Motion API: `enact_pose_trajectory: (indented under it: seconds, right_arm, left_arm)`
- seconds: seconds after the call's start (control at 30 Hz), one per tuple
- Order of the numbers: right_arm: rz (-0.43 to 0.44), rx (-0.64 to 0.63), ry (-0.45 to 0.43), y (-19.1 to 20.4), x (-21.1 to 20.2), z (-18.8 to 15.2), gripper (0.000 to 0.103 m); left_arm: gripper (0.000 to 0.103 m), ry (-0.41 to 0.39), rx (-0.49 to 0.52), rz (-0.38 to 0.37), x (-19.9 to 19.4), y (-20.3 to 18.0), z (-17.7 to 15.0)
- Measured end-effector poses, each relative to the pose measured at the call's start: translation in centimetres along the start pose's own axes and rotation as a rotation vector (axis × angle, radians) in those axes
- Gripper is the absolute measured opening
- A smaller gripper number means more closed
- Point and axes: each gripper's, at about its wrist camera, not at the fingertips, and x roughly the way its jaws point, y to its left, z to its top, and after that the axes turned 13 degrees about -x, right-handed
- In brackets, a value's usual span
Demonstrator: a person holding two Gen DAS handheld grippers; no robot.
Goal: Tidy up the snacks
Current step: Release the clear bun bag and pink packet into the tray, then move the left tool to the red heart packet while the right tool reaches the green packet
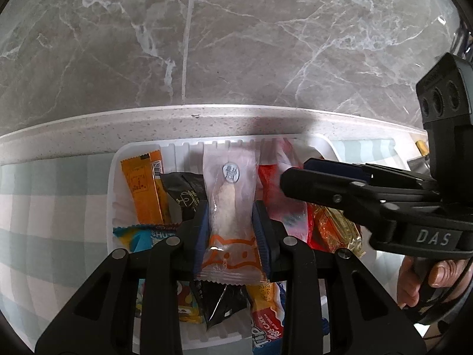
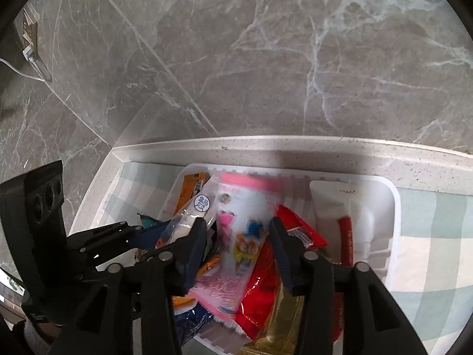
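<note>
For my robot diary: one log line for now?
left tongs: shut on white snack packet | right tongs: open over pink packet | tray: full

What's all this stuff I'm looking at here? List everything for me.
white tray: one, white, on the checked cloth
checked cloth: one, pale green and white, on the counter
clear packet: one, clear with orange cat print, in the left gripper
pink packet: one, pink and white, between the right gripper's fingers
orange packet: one, orange, tray's left
left gripper: black, shut on clear packet
right gripper: black, open
</note>
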Motion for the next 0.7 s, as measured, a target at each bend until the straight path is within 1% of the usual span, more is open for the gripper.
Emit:
enact_pose_trajectory:
  seconds: [0.03,0.1,0.13,0.17,0.47,0.57,0.7]
  right_arm:
    - [-0.001,0.002,-0.006,0.0,-0.2,0.0,0.051]
    - [0.0,0.006,-0.017,-0.1,-0.5,0.0,0.051]
    - [0.001,0.007,-0.021,-0.1,-0.6,0.1,0.052]
    - [0.001,0.007,-0.028,0.0,-0.9,0.1,0.052]
    - [-0.009,-0.016,-0.067,1.2,-3.6,-0.9,0.055]
    - [-0.011,-0.025,-0.079,1.9,-4.9,-1.7,0.055]
    - [-0.005,-0.042,-0.081,3.3,-6.6,-3.4,0.058]
  left_arm:
    - [0.029,-0.004,-0.002,0.001,0.0,0.0,0.1]
    - [0.034,-0.011,-0.007,0.002,0.0,0.1,0.2]
    - [0.044,-0.017,-0.012,0.0,-0.2,0.2,0.2]
    - [0.045,-0.021,-0.015,-0.003,-0.6,0.5,0.3]
    - [0.045,-0.067,-0.033,-0.018,-3.7,1.1,0.0]
    - [0.045,-0.08,-0.037,-0.022,-5.3,1.2,-0.9]
    - [0.045,-0.088,-0.032,-0.019,-7.5,1.3,-3.0]
